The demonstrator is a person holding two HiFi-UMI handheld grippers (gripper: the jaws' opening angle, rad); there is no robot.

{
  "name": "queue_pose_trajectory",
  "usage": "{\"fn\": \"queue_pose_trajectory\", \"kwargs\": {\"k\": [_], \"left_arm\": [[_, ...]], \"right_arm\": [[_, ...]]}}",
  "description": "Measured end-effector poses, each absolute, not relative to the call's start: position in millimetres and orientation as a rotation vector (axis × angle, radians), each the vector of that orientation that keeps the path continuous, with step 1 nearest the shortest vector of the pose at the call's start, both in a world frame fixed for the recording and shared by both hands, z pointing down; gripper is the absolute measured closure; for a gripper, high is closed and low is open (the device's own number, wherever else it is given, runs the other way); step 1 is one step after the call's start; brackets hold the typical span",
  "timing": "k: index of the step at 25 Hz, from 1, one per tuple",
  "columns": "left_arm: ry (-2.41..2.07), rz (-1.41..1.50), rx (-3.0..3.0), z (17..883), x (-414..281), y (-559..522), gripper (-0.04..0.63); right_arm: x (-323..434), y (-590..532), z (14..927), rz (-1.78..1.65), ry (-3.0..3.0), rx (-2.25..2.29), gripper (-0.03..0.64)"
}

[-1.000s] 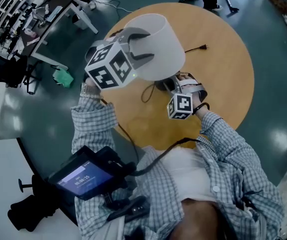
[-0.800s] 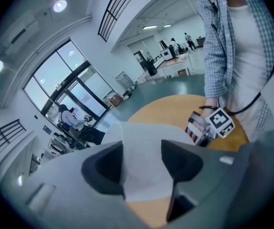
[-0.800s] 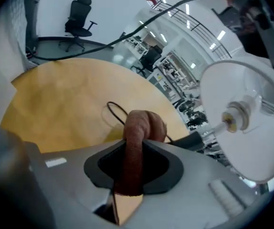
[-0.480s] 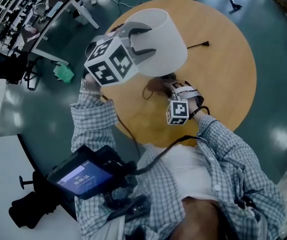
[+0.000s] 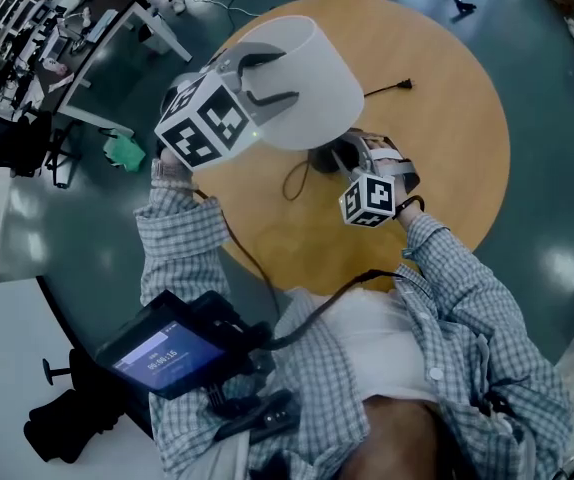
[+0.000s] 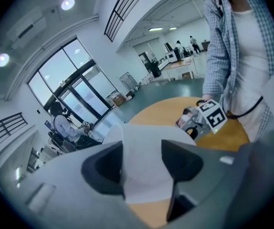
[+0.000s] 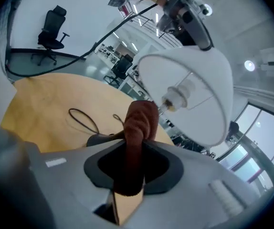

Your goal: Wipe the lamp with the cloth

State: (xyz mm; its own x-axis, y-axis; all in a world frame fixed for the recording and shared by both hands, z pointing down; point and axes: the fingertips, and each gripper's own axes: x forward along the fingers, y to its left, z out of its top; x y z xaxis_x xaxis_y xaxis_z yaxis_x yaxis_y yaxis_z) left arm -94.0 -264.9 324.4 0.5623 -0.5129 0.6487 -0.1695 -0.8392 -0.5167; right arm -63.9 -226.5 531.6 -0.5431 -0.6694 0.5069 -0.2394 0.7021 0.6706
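Over the round table (image 5: 447, 118), the lamp (image 5: 319, 118) was gripped by its shade (image 5: 307, 68), whose wall was clamped between the jaws of the left gripper (image 5: 262, 80), raised in the left hand. Inside the shade, a bulb socket (image 7: 180, 92) was seen. A brown cloth (image 7: 139, 128) was pinched tight in the right gripper (image 5: 355, 153), held low beneath the shade, just beside the lamp's base (image 5: 323, 158).

Right claw (image 7: 133, 149) nearer the lamp (image 5: 305, 76)
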Motion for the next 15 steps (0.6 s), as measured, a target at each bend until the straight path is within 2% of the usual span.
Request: {"fn": "queue_pose_trajectory", "kwargs": {"k": [9, 15], "left_arm": [[0.543, -1.157, -2.406, 322, -91, -260, 0.347], [0.530, -1.150, -2.393, 314, -84, -257, 0.344]], "right_arm": [[-14, -180, 635, -0.470, -1.999, 0.534, 0.532], [-1, -212, 582, -0.416, -2.074, 0.740, 0.532]]}}
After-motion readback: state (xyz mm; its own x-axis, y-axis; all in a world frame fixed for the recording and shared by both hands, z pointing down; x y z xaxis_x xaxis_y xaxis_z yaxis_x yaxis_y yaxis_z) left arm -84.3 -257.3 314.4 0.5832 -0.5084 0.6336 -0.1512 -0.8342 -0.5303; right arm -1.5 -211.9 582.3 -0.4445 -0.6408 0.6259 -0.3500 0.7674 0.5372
